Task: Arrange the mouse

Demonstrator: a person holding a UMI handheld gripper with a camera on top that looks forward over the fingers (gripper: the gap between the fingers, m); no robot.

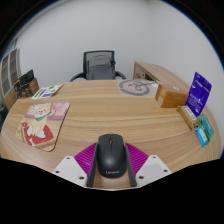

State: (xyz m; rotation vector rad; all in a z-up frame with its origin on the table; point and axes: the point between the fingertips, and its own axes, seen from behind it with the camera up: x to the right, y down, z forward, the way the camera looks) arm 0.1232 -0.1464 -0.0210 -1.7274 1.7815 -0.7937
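Black mouse [111, 155] btwn gripper [111, 172] fingers, pads seemingly touching both sides; wooden desk [120, 115] below.

A wooden desk [100, 115] carries a cartoon-printed mouse pad [43, 122] at one side and a purple box [199, 92] at the other. A grey office chair [100, 66] stands behind the desk against the white wall.

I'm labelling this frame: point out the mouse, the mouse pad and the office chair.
mouse [111, 155], gripper view, top of its black shell
mouse pad [42, 122], gripper view, the printed cartoon picture
office chair [100, 65], gripper view, middle of the backrest
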